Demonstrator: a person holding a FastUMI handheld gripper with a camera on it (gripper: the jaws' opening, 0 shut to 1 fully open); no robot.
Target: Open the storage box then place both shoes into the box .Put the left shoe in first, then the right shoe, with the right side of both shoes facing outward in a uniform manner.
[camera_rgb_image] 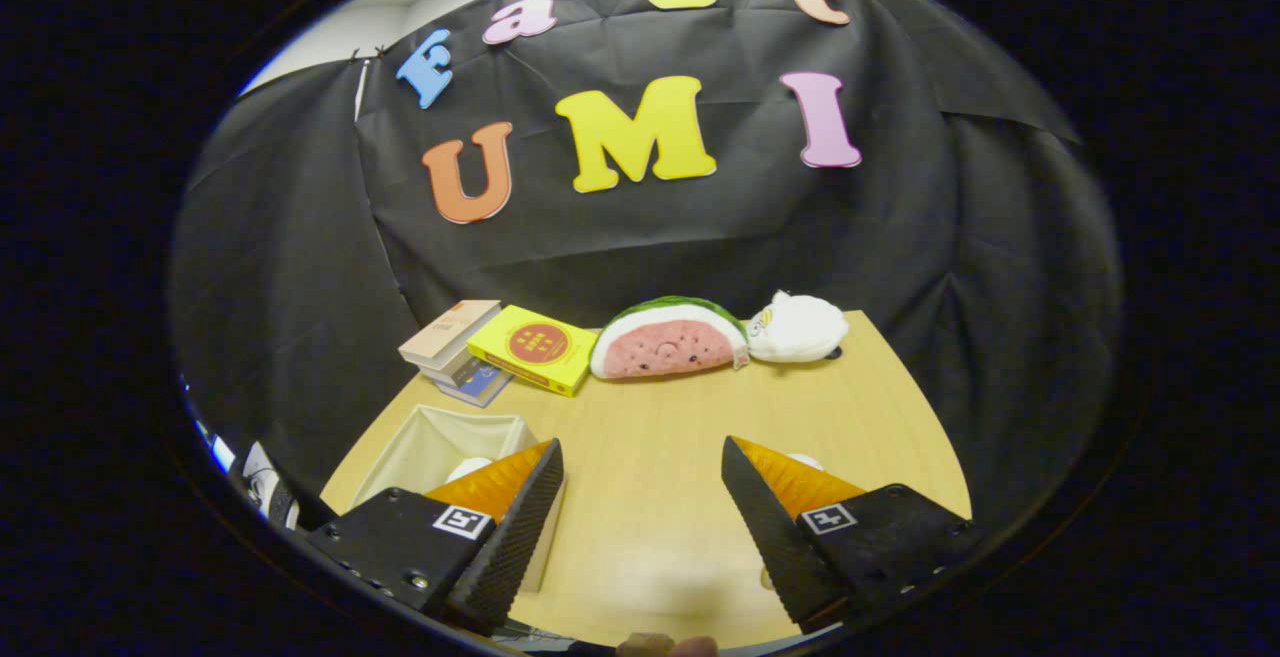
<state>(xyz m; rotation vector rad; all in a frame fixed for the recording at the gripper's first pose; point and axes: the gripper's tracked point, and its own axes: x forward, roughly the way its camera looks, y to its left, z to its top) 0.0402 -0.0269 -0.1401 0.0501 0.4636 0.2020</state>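
One storage box (pixel 440 447) beside spread, empty tongs (pixel 640 507), two plush toys, one yellow box (pixel 533 347), table (pixel 660 417).

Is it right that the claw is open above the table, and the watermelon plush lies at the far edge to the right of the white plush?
Not quite. In the gripper view the claw is open above the table, but the watermelon plush lies to the left of the white plush, touching it, at the far edge.
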